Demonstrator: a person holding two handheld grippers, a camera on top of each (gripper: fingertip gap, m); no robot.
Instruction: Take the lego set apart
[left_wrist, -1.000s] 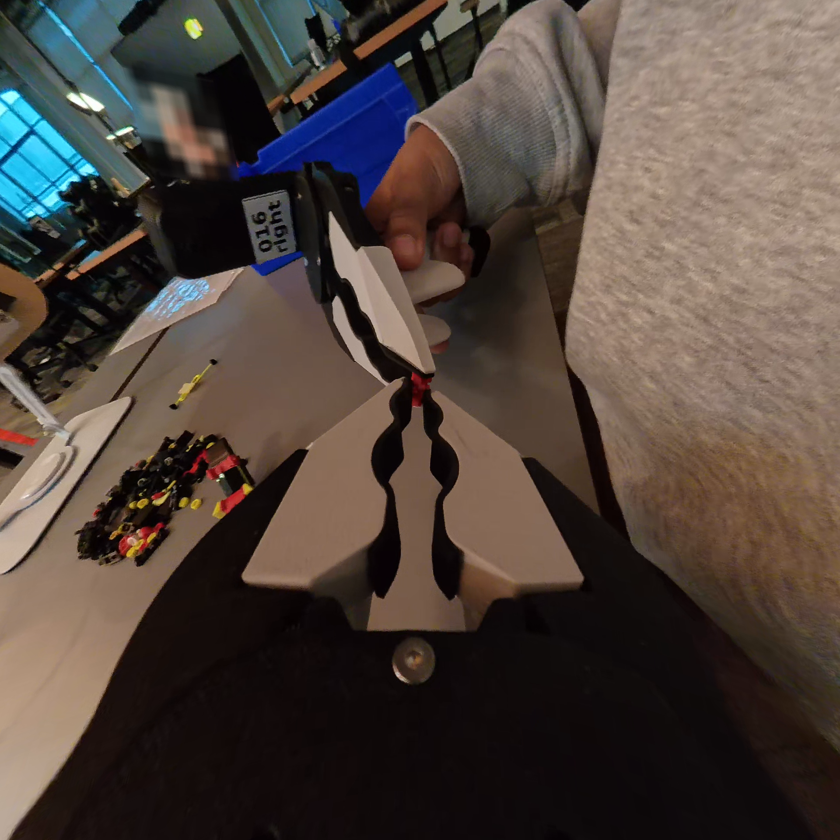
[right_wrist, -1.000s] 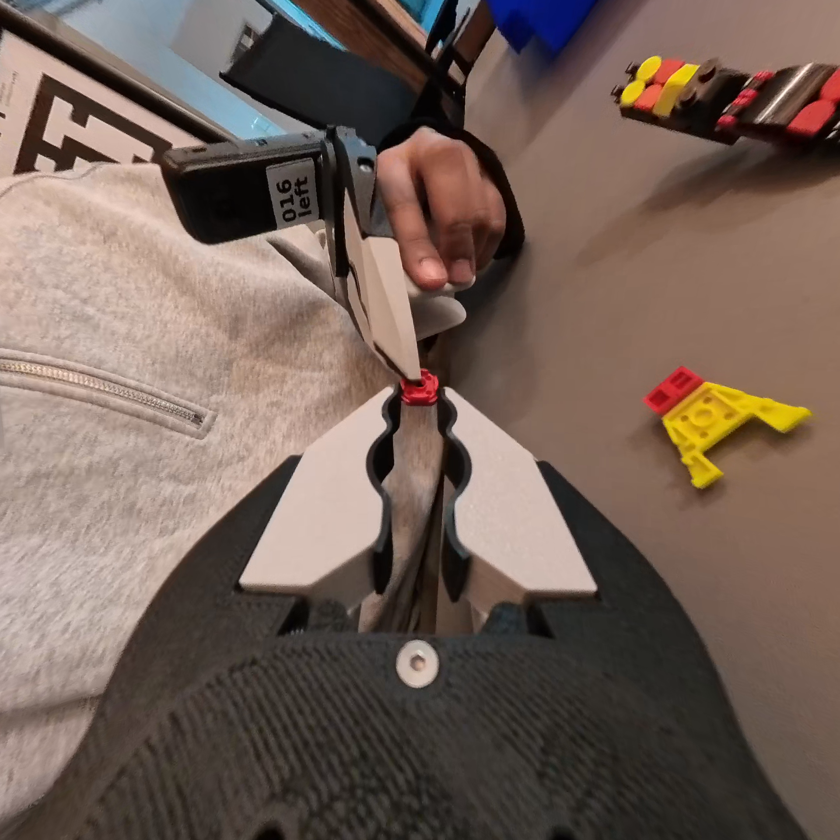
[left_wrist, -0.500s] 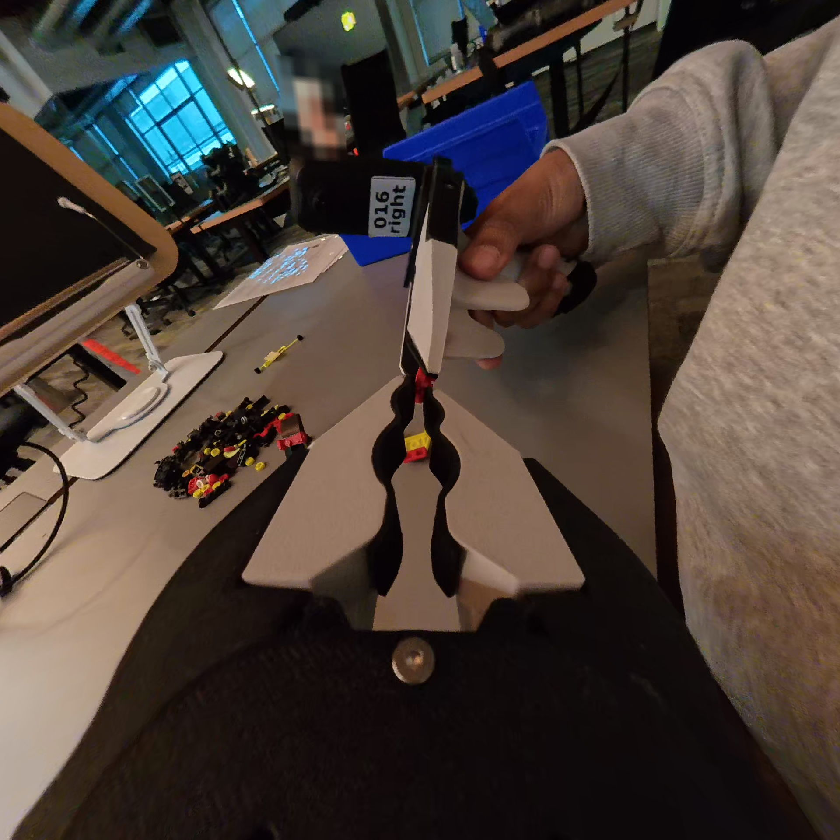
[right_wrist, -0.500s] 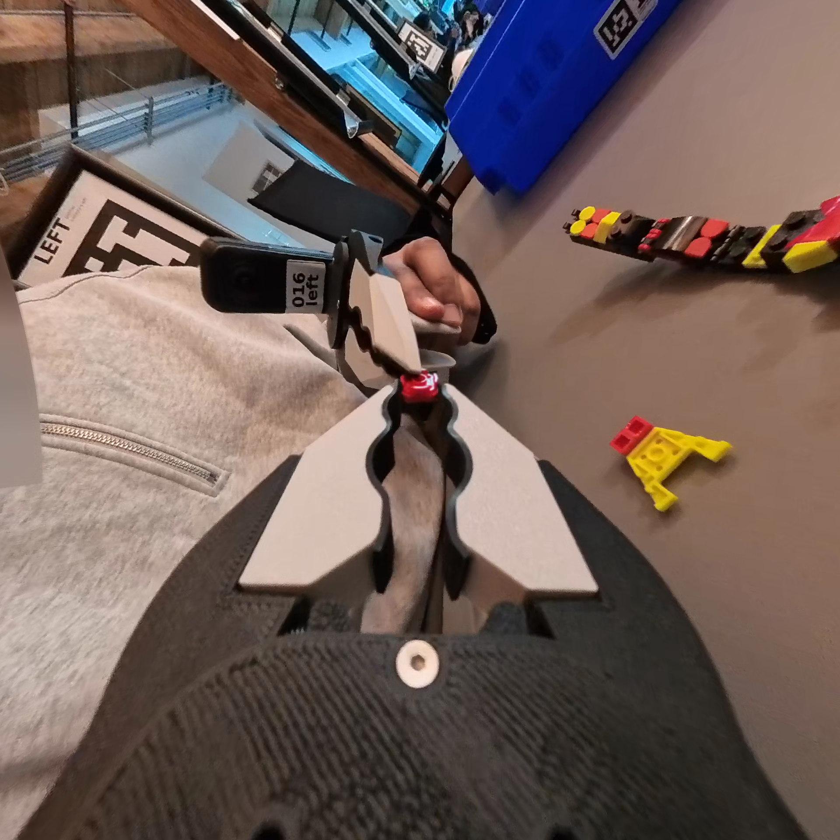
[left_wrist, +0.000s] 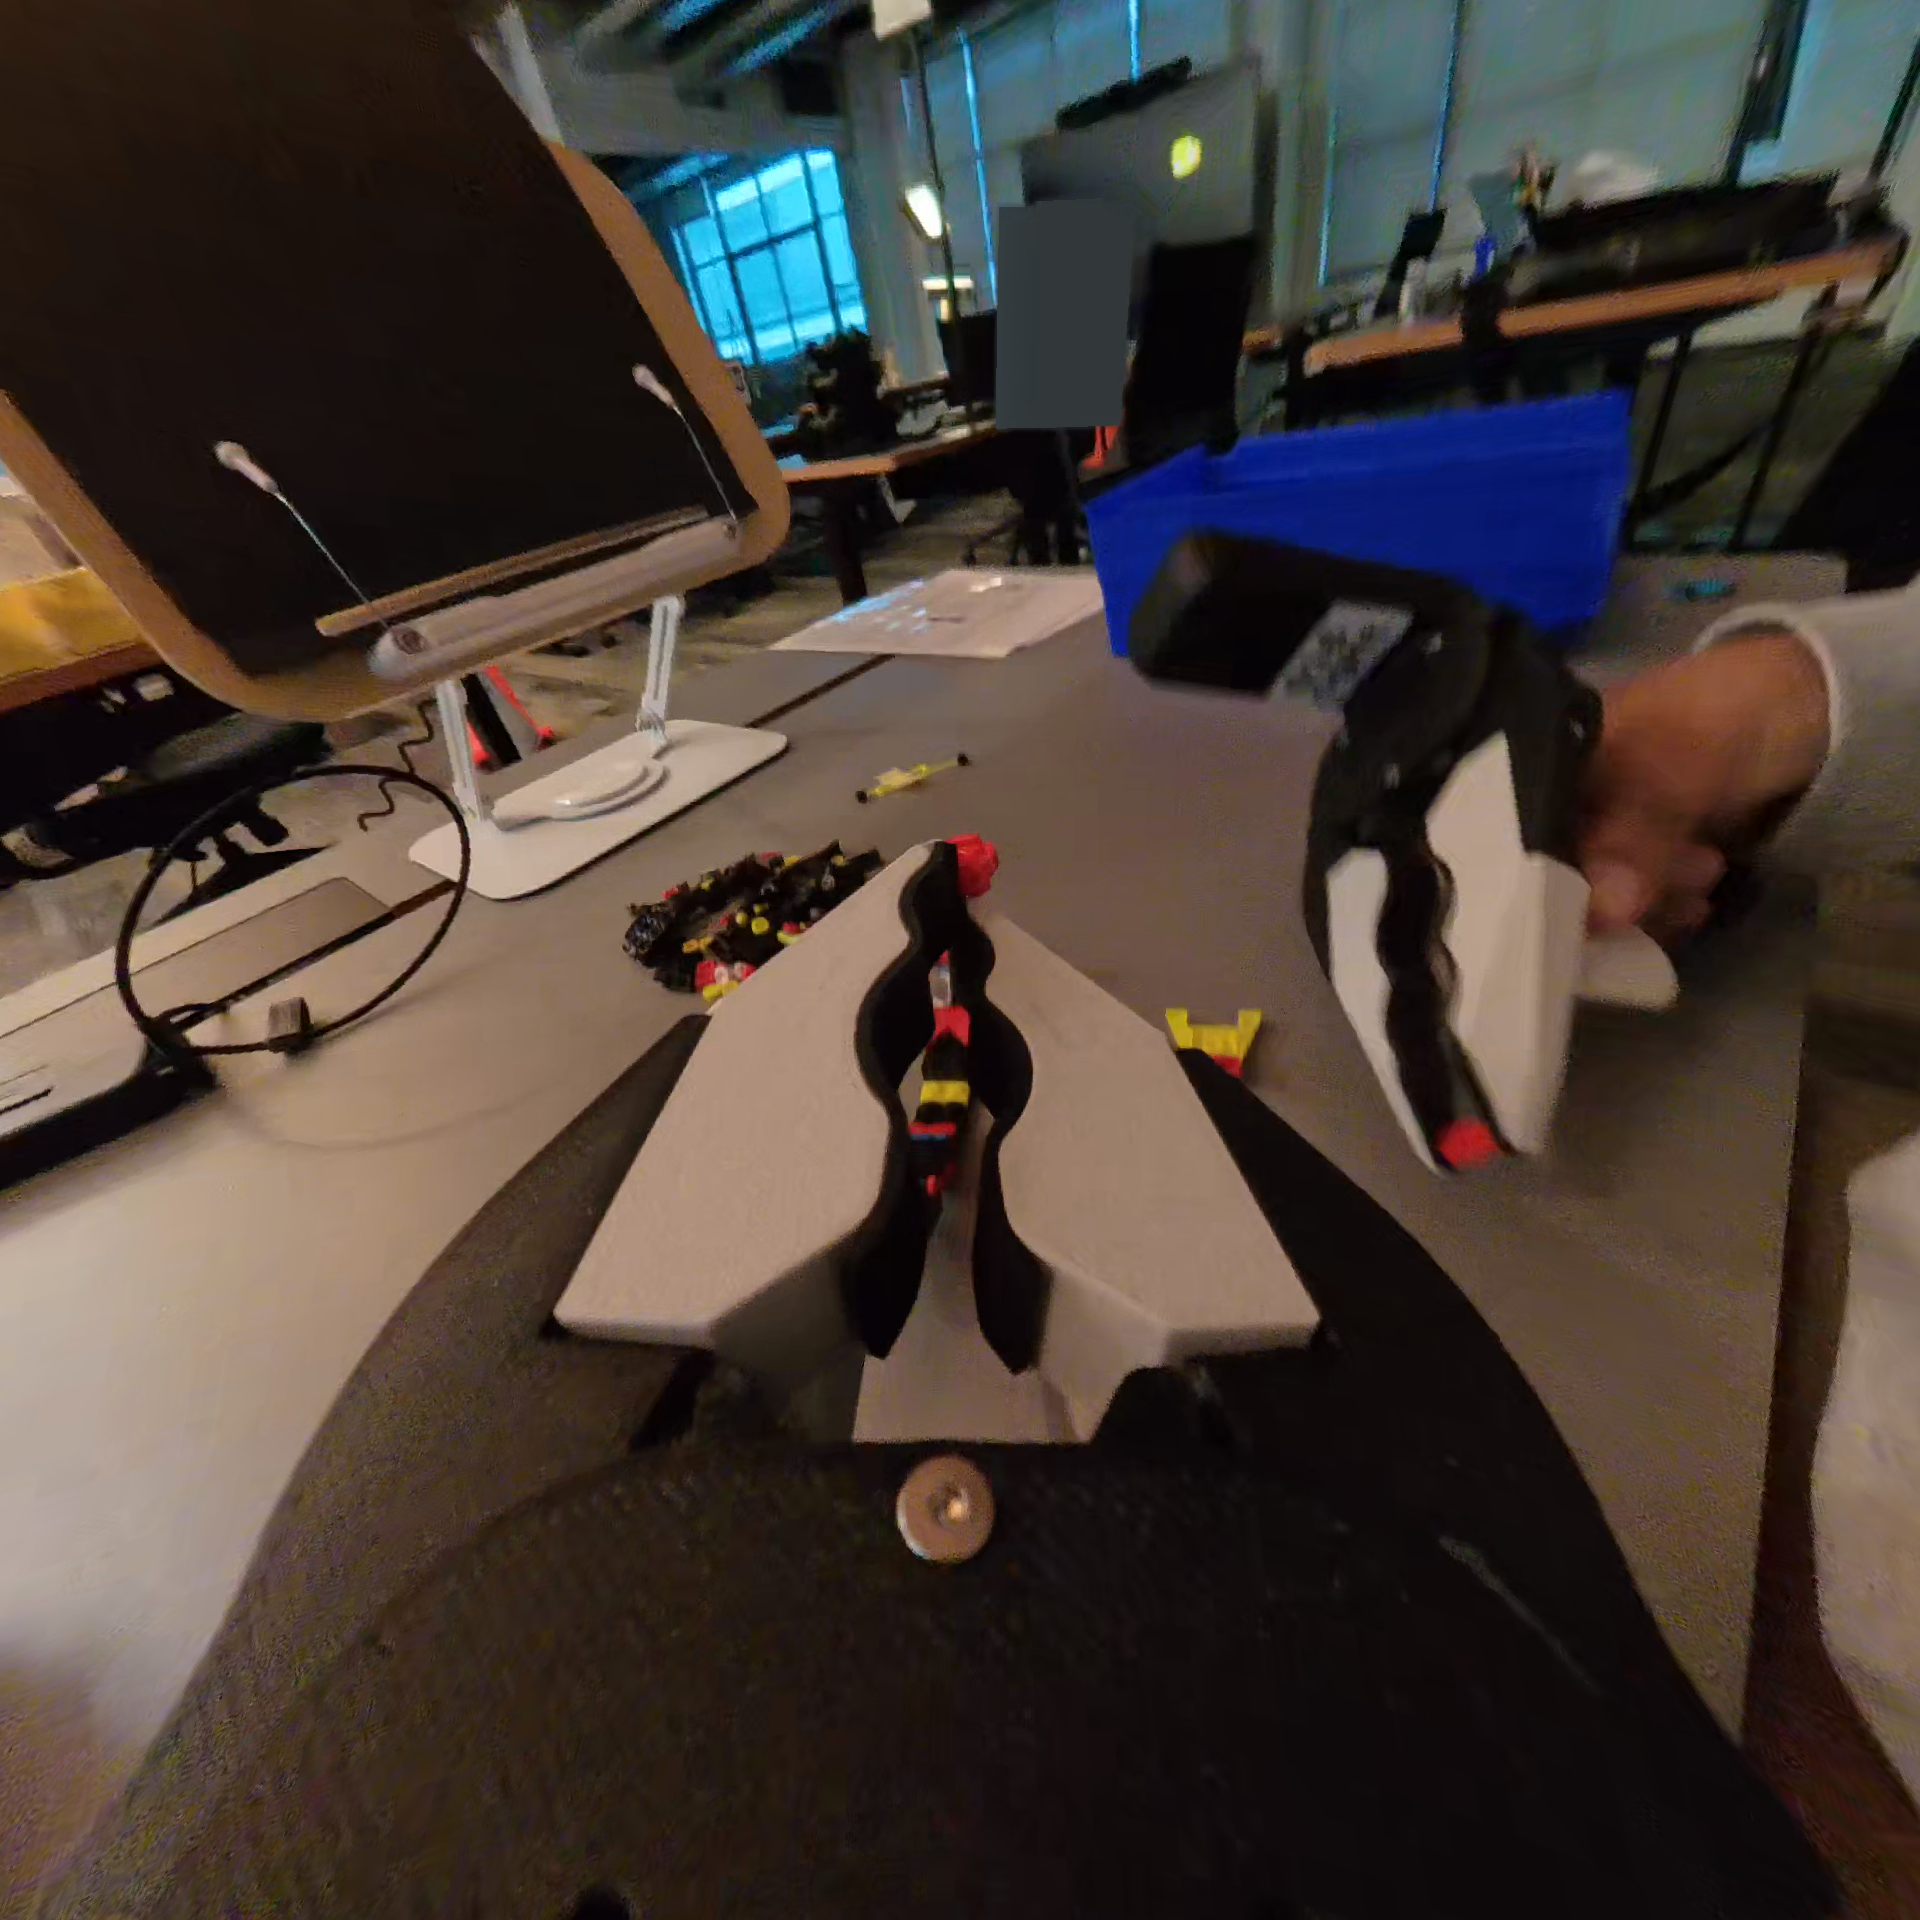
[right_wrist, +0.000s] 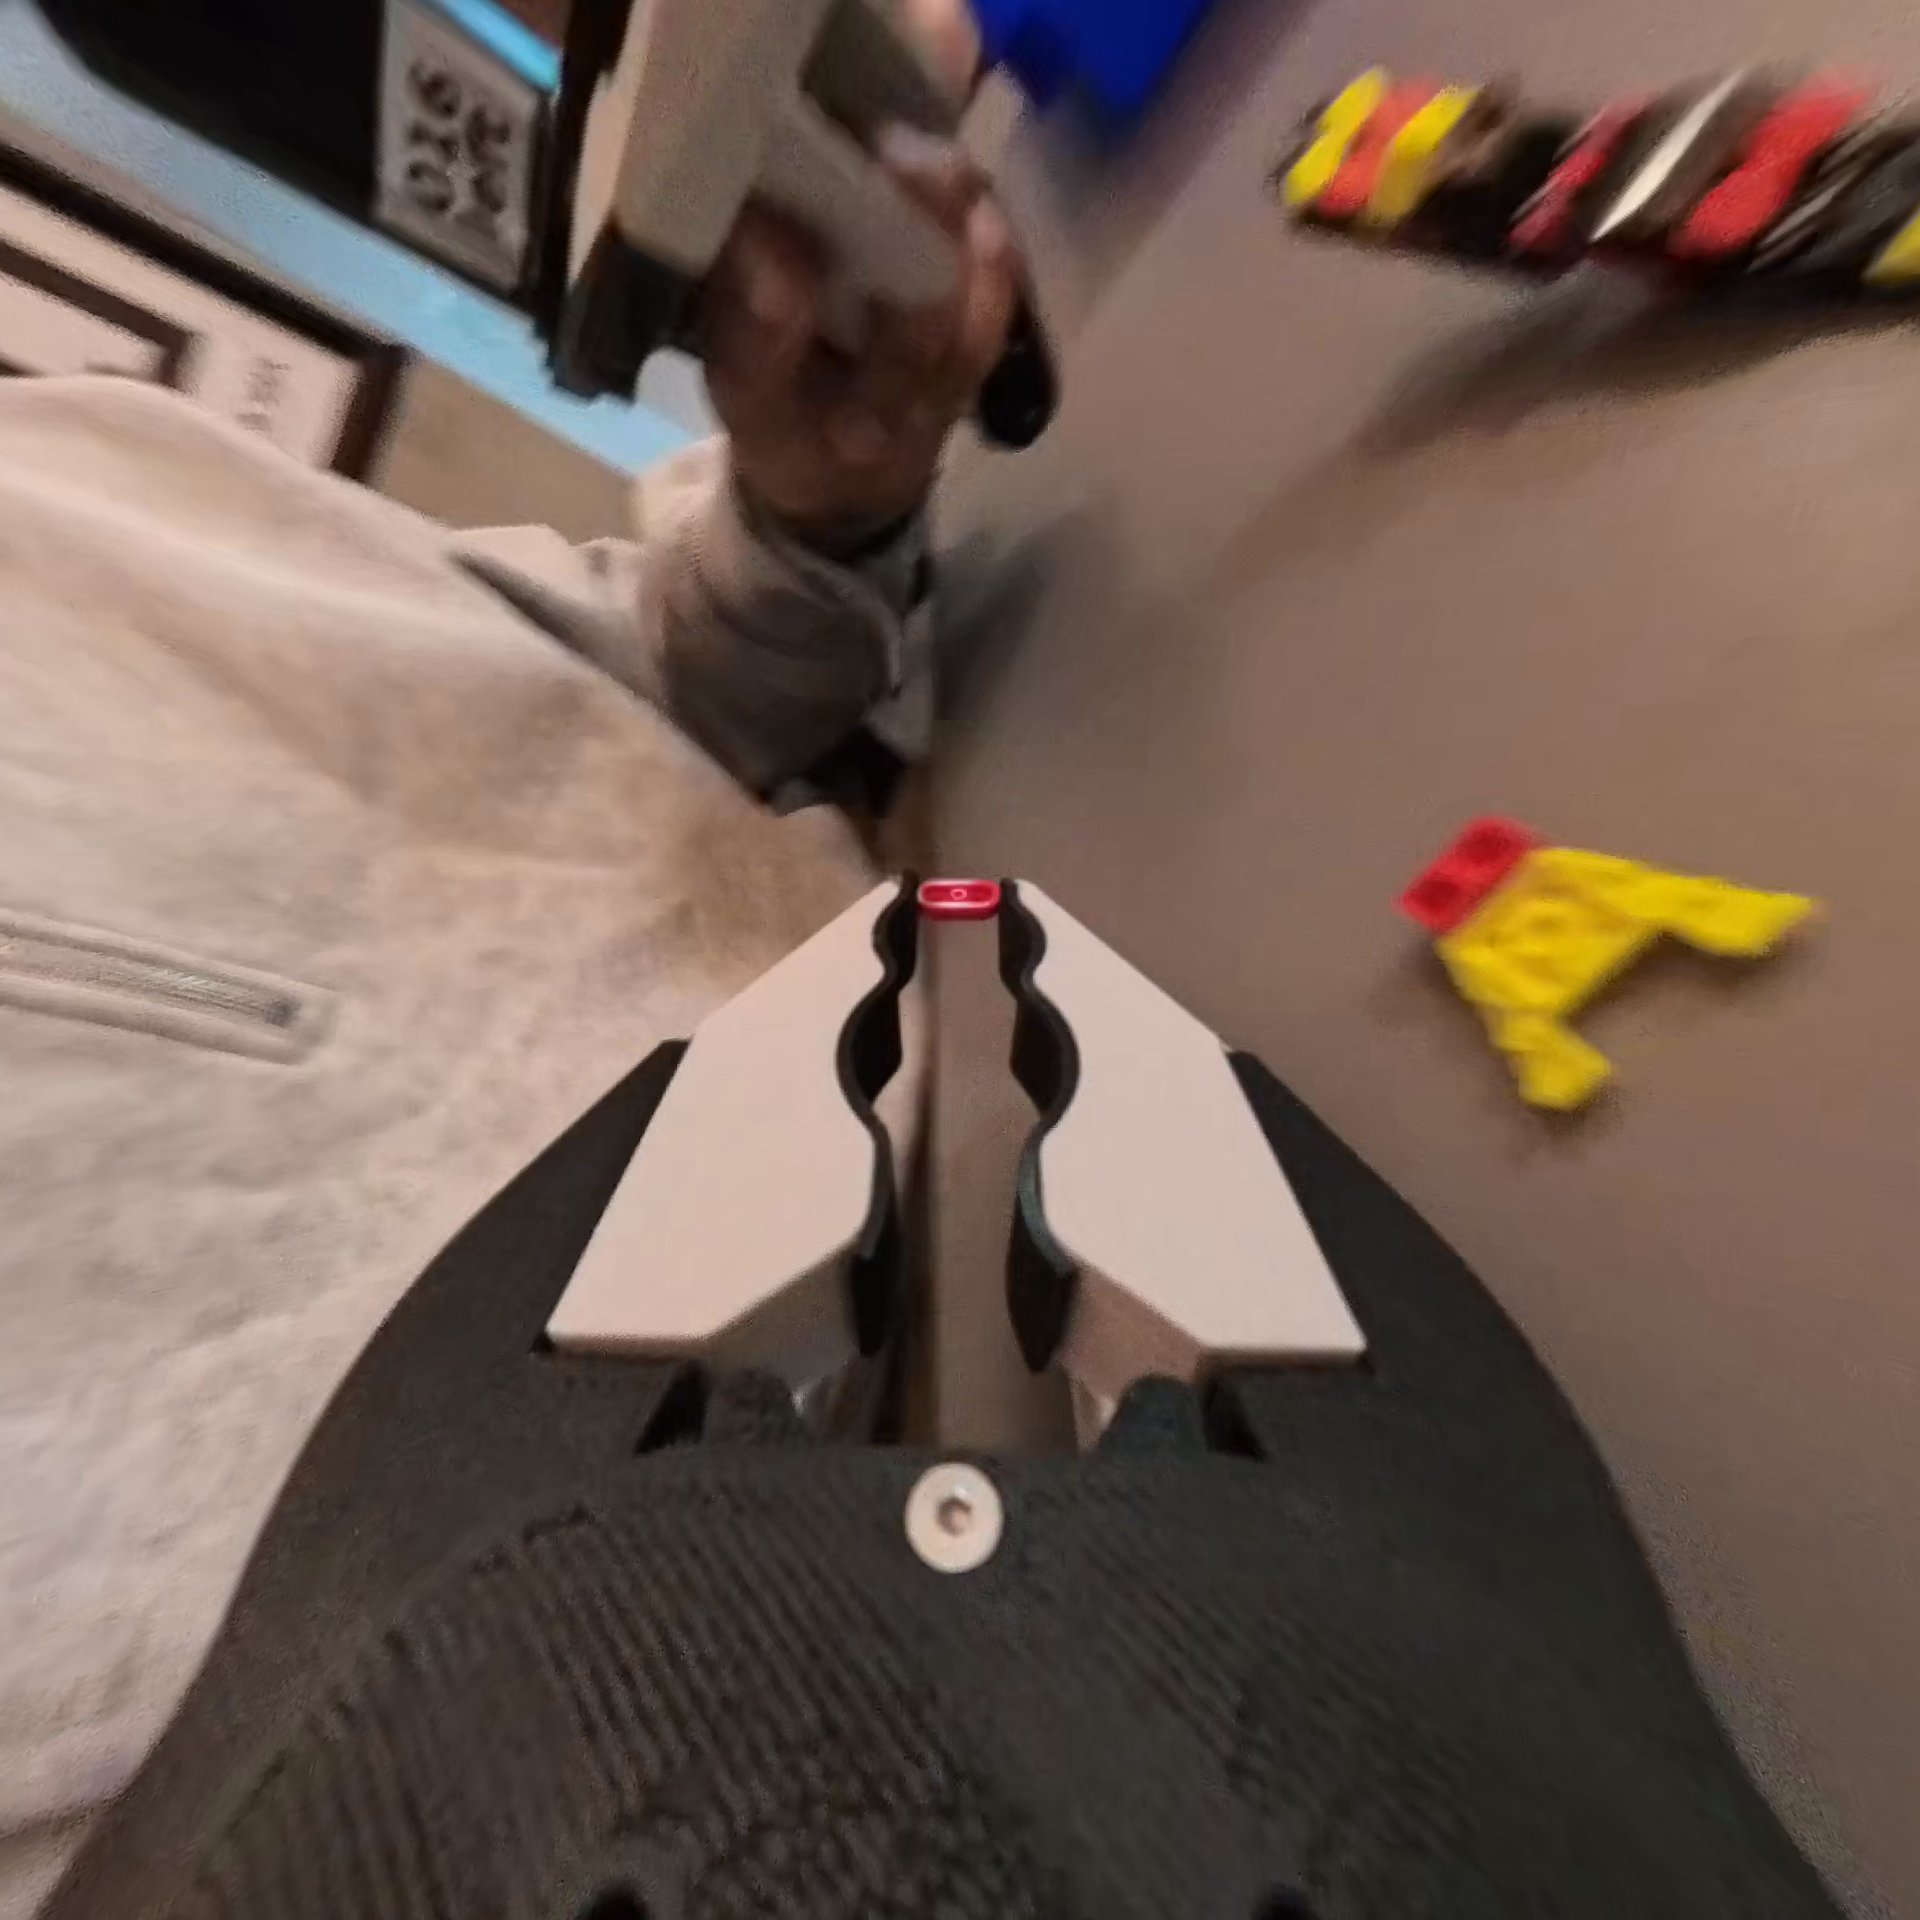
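My left gripper (left_wrist: 966, 883) is shut on a small red lego piece (left_wrist: 972, 858) at its tips, held above the grey table (left_wrist: 1143, 790). My right gripper (right_wrist: 958, 891) is shut on another small red piece (right_wrist: 958, 899); it also shows in the left wrist view (left_wrist: 1465, 1138), off to the right and apart from the left one. A black, red and yellow lego strip (right_wrist: 1621, 197) lies on the table and shows through my left fingers (left_wrist: 940, 1091). A yellow wedge with a red brick (right_wrist: 1558, 945) lies near it (left_wrist: 1210, 1034).
A pile of black, yellow and red pieces (left_wrist: 748, 914) lies ahead. A thin yellow and black piece (left_wrist: 912, 777) lies beyond it. A blue bin (left_wrist: 1351, 509), a sheet of paper (left_wrist: 935, 613), a board on a white stand (left_wrist: 592, 800) and a looped cable (left_wrist: 291, 904) stand around. The person's grey sweater (right_wrist: 312, 831) is close on the left. Spacing between my two grippers at the tips: around 12 cm.
The two grippers were tip to tip on one red part; they have pulled apart, each with a red piece. The left view has swung towards the table. The right view is motion-blurred.
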